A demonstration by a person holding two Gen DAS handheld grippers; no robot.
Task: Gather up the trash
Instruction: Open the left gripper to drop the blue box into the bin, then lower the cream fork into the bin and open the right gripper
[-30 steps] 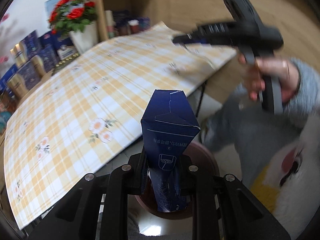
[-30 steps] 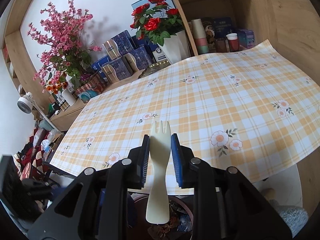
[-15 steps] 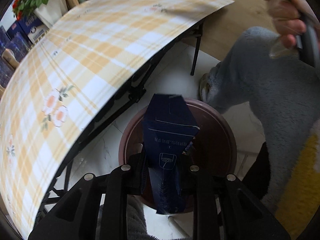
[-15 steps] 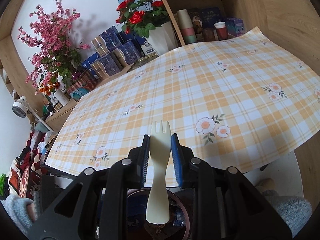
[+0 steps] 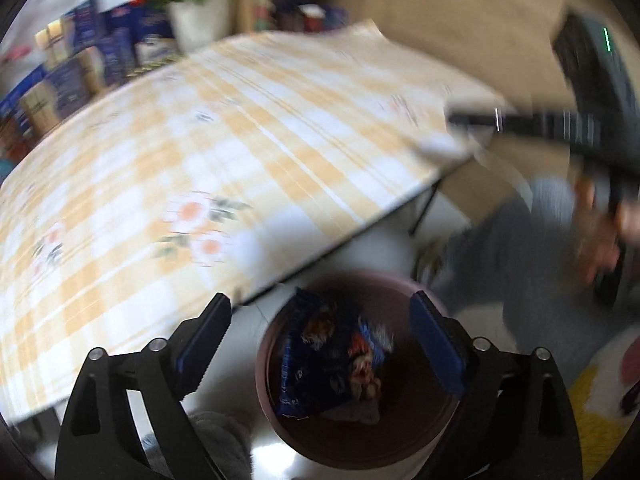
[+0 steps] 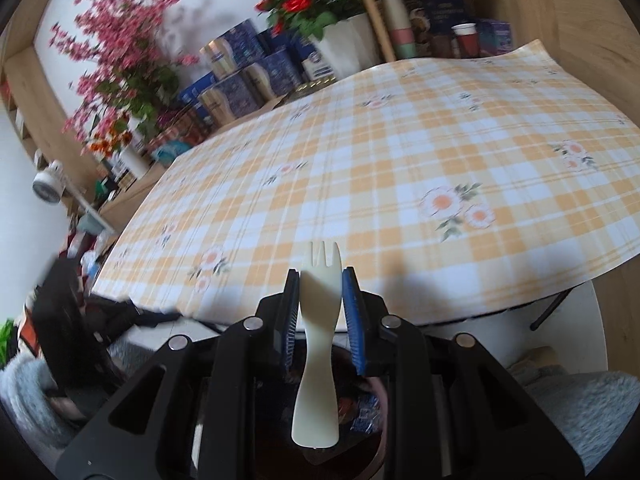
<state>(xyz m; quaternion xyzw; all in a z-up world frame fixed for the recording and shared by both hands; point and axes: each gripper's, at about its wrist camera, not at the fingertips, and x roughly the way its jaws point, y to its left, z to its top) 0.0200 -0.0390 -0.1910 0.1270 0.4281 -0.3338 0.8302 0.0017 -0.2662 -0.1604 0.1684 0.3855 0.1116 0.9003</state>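
Observation:
In the left wrist view my left gripper (image 5: 320, 328) is open and empty above a round brown trash bin (image 5: 420, 436) on the floor. A dark blue wrapper (image 5: 320, 364) lies inside the bin with other scraps. In the right wrist view my right gripper (image 6: 320, 280) is shut on a cream plastic fork (image 6: 318, 344), tines up, held over the bin (image 6: 368, 452) at the table's near edge. The right gripper also shows blurred at the upper right of the left wrist view (image 5: 472, 120).
A table with a yellow plaid floral cloth (image 6: 400, 152) fills the middle. Behind it stand a white pot of red roses (image 6: 344, 48), blue boxes (image 6: 240, 80), pink blossoms (image 6: 120, 60) and wooden shelves with cups (image 6: 400, 24). The person's grey-clad legs (image 5: 520, 248) stand beside the bin.
My left gripper has opened and the blue wrapper has dropped into the bin; the left view has swung up, blurred. My right gripper still holds the fork, a little lower over the bin.

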